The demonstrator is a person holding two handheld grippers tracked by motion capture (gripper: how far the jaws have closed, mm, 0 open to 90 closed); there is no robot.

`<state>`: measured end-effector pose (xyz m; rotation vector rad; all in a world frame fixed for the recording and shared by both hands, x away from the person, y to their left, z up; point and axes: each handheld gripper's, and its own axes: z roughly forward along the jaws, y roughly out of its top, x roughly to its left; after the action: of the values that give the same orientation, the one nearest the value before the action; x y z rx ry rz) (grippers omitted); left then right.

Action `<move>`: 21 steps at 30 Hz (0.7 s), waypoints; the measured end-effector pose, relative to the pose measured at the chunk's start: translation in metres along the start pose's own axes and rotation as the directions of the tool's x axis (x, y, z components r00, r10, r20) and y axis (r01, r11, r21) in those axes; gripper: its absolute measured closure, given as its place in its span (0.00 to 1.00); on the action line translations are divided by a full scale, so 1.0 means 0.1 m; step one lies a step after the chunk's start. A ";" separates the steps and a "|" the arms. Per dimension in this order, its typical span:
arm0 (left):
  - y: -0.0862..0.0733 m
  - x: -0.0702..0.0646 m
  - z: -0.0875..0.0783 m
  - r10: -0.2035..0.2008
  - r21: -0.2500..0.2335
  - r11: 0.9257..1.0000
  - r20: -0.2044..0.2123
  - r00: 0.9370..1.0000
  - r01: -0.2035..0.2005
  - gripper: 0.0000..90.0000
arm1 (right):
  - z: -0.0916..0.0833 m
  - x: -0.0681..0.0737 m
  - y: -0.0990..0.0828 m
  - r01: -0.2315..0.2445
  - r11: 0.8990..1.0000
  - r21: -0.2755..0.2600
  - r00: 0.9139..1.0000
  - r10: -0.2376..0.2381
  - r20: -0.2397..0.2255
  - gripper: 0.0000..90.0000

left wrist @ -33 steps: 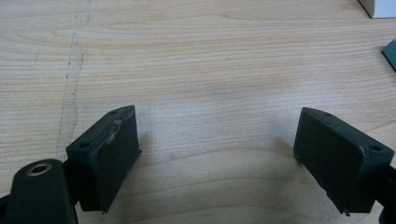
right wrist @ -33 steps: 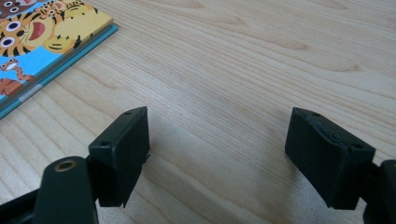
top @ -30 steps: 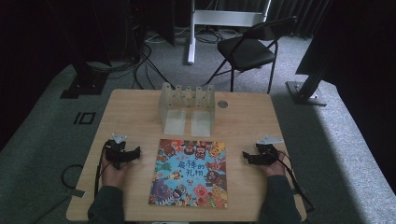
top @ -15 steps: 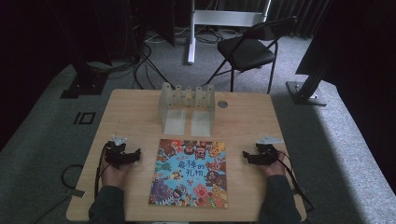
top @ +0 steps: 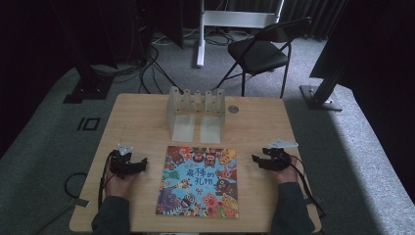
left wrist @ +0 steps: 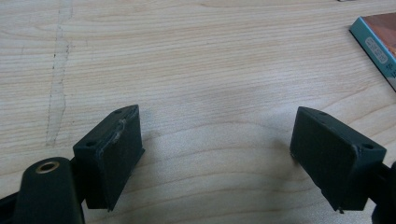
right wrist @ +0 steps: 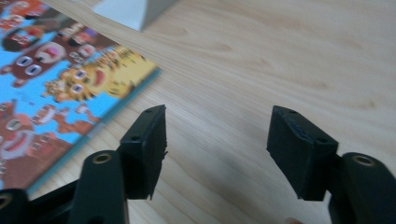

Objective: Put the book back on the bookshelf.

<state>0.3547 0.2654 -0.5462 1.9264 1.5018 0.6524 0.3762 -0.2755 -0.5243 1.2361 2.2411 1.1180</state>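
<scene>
Both my tools, left tool (top: 142, 163) and right tool (top: 255, 159), gape empty, the right just narrowing; flat book (top: 199, 181) may skid across the desk (top: 142, 117) when nudged.

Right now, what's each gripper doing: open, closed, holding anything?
Left gripper: open, empty, over bare table.
Right gripper: open, empty, jaws just been closing, beside the picture book.

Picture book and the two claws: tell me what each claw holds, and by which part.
Nothing is held. Left claw and right claw are open over bare table, either side of the picture book.
</scene>
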 end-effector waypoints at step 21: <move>-0.02 -0.02 -0.02 0.007 -0.011 1.000 0.007 1.000 -0.007 0.25 | 0.22 0.43 0.42 0.188 0.982 0.034 0.979 -0.184 -0.093 0.51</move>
<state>0.3515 0.2639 -0.5460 1.9244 1.4845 0.6554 0.3886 -0.2170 -0.5027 0.9851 2.4012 1.0787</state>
